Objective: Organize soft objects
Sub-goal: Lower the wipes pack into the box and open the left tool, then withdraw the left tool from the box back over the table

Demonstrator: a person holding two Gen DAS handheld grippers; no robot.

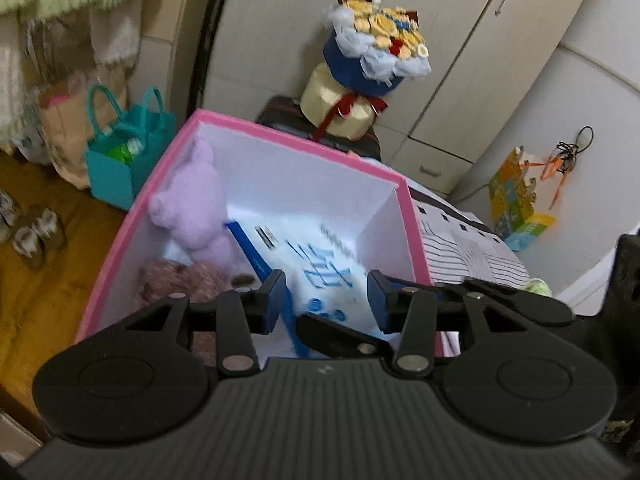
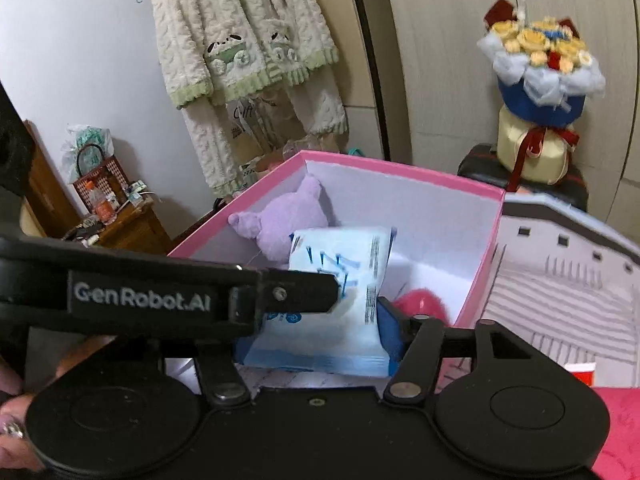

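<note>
A pink box [image 1: 276, 136] with a white inside holds a purple plush [image 1: 192, 204] and a brownish plush [image 1: 176, 276]. A soft white-and-blue pack [image 1: 332, 272] hangs just inside the box. My left gripper [image 1: 326, 300] stands open around its near end, blue pads beside its edges. In the right wrist view the same pack [image 2: 340, 280] lies between the blue pads of my right gripper [image 2: 316, 340], also open. One finger of the left gripper [image 2: 304, 292] crosses in front of the pack. A pink-red soft thing [image 2: 420, 300] lies in the box [image 2: 400, 172] beside the pack.
A flower bouquet [image 1: 372, 56] stands on a dark suitcase [image 1: 288, 116] behind the box. A teal bag [image 1: 124, 160] and slippers [image 1: 32, 236] sit on the wooden floor at left. Striped bedding [image 2: 560, 280] lies to the right. Fluffy pyjamas [image 2: 240, 40] hang on the wall.
</note>
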